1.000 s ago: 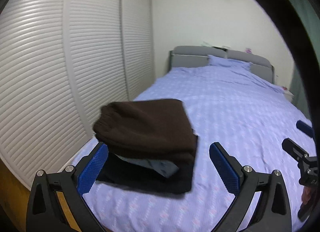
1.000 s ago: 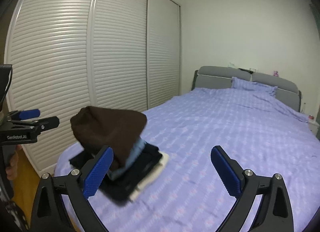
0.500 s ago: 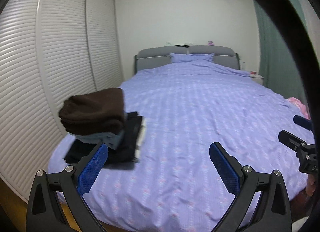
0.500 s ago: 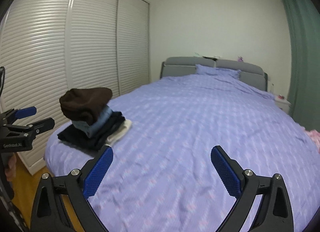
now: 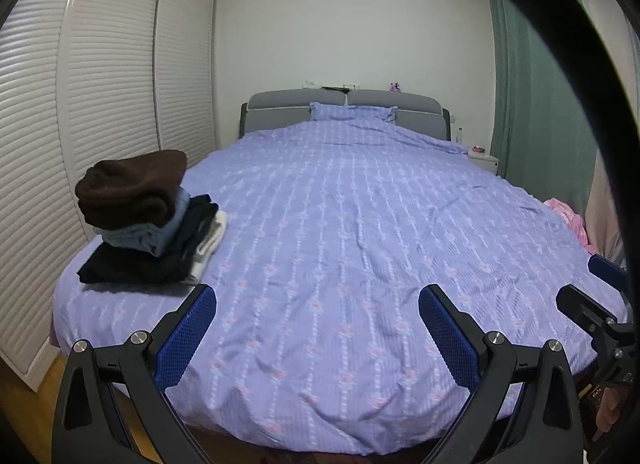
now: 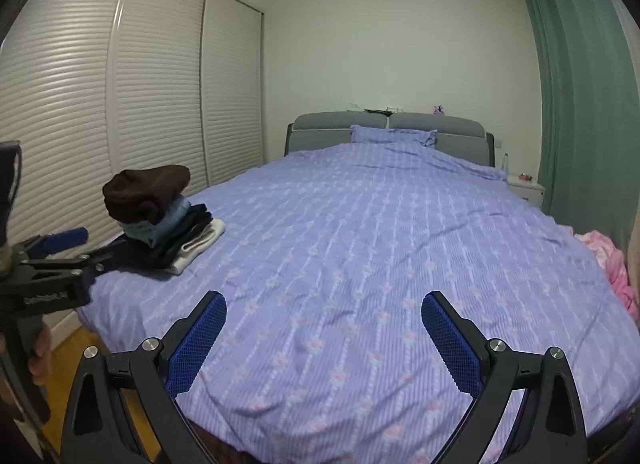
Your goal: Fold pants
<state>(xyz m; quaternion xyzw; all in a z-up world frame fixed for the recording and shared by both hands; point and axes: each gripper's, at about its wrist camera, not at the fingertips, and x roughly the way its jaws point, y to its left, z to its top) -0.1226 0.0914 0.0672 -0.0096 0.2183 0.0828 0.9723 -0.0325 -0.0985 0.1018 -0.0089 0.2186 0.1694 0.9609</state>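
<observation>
Folded stack (image 5: 148, 220) sits at the bed's (image 5: 340, 232) left corner.
Left gripper (image 5: 318, 328) and right gripper (image 6: 322, 326) hover wide open, holding nothing.

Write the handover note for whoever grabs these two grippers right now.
Left gripper: open, empty, above the foot of the lilac patterned bedspread.
Right gripper: open, empty, alongside it.
Stack of folded clothes sits at the bed's near-left corner, folded dark brown pants on top.
Done: those pants are folded and stacked.
Left: a crumpled pink garment lies at the bed's right edge; whether it is pants is unclear. No other unfolded pants in view.
</observation>
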